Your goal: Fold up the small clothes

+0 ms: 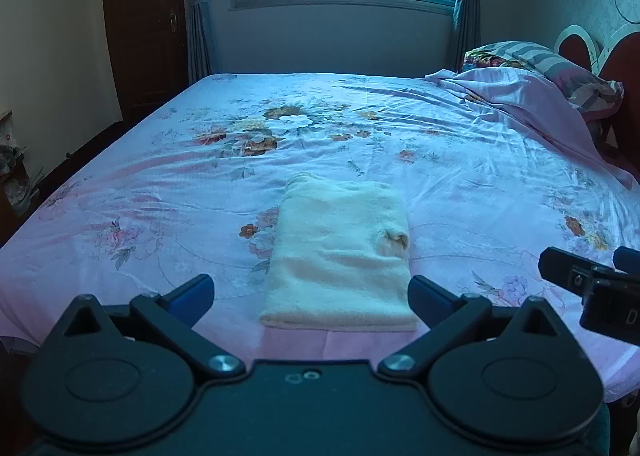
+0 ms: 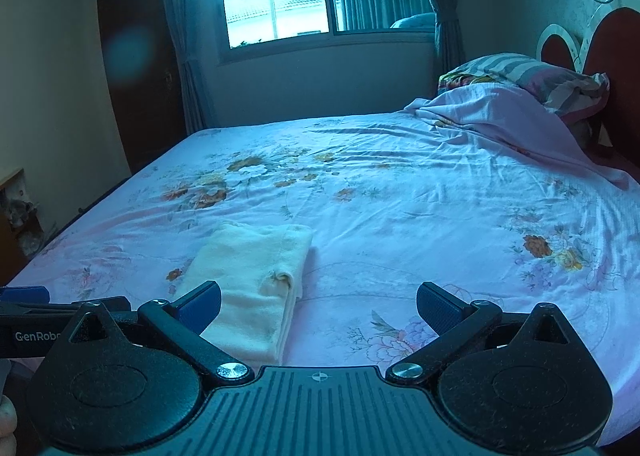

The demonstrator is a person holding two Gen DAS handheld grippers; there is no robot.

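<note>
Judging by neat rectangle, fold looked finished or one fold short; both grippers hung back, clear of cloth. Left gripper jaws spread wide, empty. Right gripper jaws likewise wide, holding nothing. Cream garment lay flat on bed near front edge, layered edges stacked along right side, small cuff or opening poking out there — hard to tell which. Next move, if any: pinch near edge, fold over, or leave alone.
</note>
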